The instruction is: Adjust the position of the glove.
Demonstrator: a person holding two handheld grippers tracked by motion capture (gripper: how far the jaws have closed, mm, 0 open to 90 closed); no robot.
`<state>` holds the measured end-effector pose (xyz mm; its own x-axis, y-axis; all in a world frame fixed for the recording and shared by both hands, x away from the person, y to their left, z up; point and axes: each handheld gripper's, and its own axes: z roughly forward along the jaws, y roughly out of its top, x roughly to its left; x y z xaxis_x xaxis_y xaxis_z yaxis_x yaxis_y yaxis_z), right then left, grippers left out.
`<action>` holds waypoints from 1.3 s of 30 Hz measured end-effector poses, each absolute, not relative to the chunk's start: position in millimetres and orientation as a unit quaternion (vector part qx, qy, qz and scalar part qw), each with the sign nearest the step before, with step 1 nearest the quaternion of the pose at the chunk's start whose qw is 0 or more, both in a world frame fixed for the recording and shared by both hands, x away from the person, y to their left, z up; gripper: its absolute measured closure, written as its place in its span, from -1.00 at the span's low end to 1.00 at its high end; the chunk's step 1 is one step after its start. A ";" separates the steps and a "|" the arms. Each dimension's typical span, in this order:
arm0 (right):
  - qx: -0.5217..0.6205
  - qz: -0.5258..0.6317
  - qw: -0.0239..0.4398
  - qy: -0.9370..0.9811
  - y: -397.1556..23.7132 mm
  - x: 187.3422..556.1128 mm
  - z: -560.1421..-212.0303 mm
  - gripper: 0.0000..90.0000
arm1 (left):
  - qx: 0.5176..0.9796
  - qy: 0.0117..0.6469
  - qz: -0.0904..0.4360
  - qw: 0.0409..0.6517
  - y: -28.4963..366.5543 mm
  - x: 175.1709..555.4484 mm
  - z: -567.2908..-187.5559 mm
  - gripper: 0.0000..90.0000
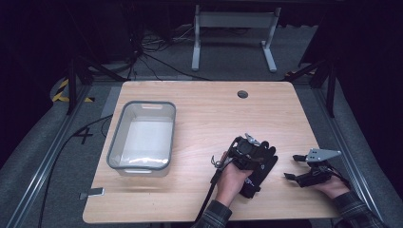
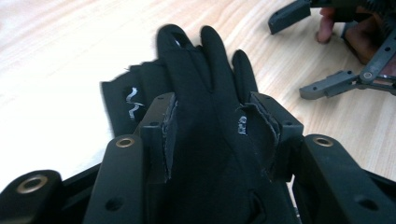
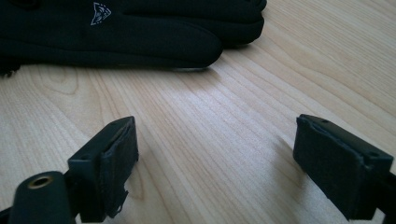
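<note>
A black glove (image 1: 260, 176) lies flat on the wooden table (image 1: 209, 114), near the front edge and right of centre. My left gripper (image 1: 262, 151) rests low over it, and in the left gripper view the glove (image 2: 210, 88) runs between the two pads (image 2: 166, 130), unbunched, with its fingers pointing away. The left gripper (image 2: 217, 123) is partly open around it. To the right, my right gripper (image 1: 292, 166) stands wide open on bare wood. In its own view the right gripper (image 3: 231, 158) holds nothing, and the glove's fingertips (image 3: 140, 42) lie ahead of it.
A grey-rimmed translucent bin (image 1: 141, 103) sits on the left half of the table, and I cannot tell what lies in it. A round cable hole (image 1: 243, 94) is near the far edge. The other hand's open gripper (image 2: 327, 51) shows at the top right of the left gripper view.
</note>
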<state>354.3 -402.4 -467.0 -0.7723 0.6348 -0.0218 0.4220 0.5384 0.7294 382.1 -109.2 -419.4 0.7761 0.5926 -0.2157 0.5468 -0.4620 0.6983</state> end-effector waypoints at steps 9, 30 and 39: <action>0.305 0.371 0.144 0.865 -402.4 354.3 -467.0 -0.68 | 0.857 0.342 0.046 0.383 -98.5 402.6 -420.2 0.20; 0.305 0.371 0.143 0.865 -402.5 354.4 -467.0 -0.68 | 0.861 0.334 -0.005 0.384 -121.0 446.1 -443.8 0.40; 0.305 0.371 0.143 0.865 -402.5 354.4 -467.0 -0.68 | 0.863 0.319 -0.018 0.391 -120.4 443.5 -439.6 0.96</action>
